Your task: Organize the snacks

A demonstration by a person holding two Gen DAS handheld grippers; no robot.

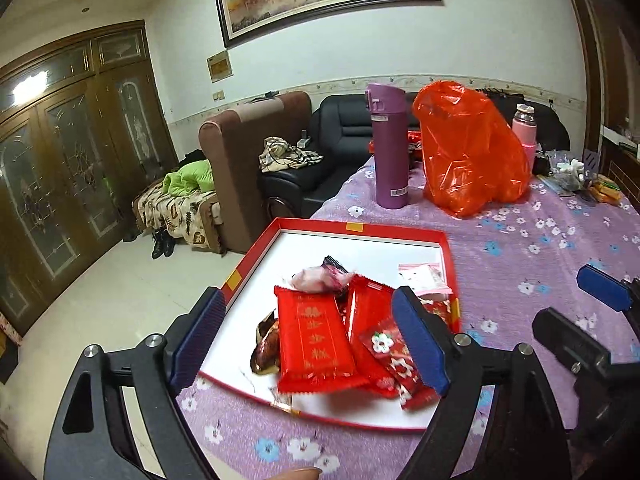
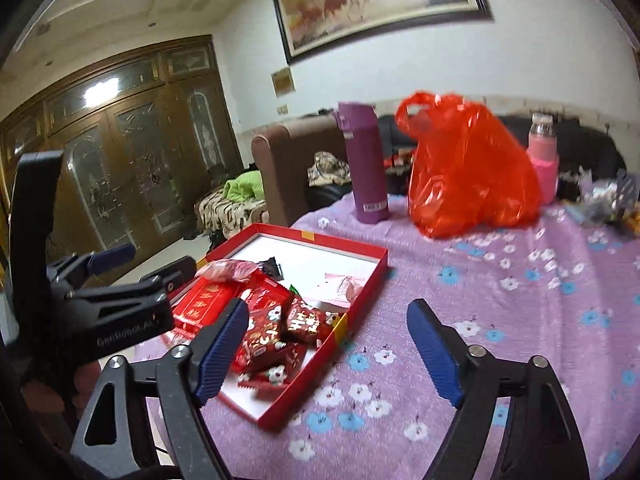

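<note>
Left gripper (image 1: 308,340) jaws spread wide, empty, hovering over red snack packets (image 1: 314,344) piled in red box lid (image 1: 360,227) on floral tablecloth (image 1: 520,248); right gripper (image 2: 330,354) gaping, empty, just beside lid's near corner, packets at its left finger (image 2: 222,352)

Red shallow cardboard box (image 2: 362,280) of red-wrapped snacks (image 2: 276,330) at 9 o'clock on purple floral tablecloth (image 2: 500,320); right gripper (image 2: 328,354) spread wide, empty; orange plastic bag (image 2: 472,176) at 1 o'clock.
</note>
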